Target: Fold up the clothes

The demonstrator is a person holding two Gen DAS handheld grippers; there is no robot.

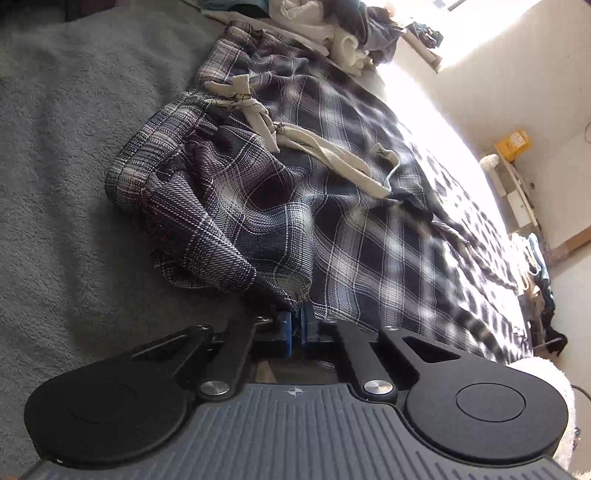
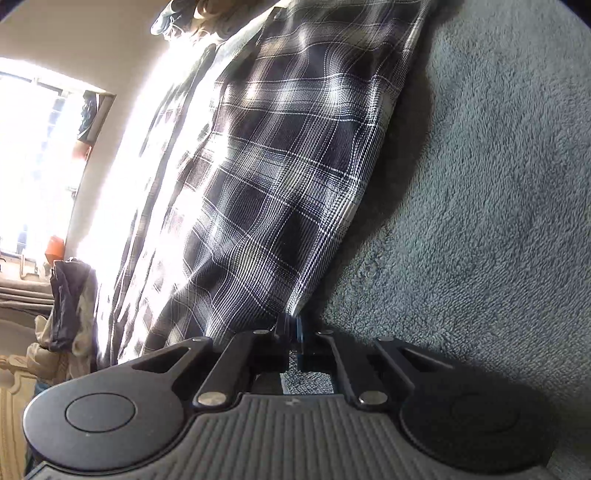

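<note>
— Grey fleece blanket covers the whole surface, right? What lies on it?

— Plaid trousers, dark blue with white checks, spread across the blanket, with pale drawstrings lying loose over the gathered waistband. Strong sun washes out the far end of the cloth.

— And the left gripper?

— Its blue fingertips are pressed together, pinching the cloth at the near edge, just beside the waist; the fabric bunches up into a fold right above them.

— The right one?

— The right gripper pinches a corner of the same plaid trousers the same way, fingers closed on the hem, with the blanket to its right.

— Anything beyond?

— A heap of other clothes past the waistband, a bright window in the right wrist view, and a yellow box by the wall.
</note>
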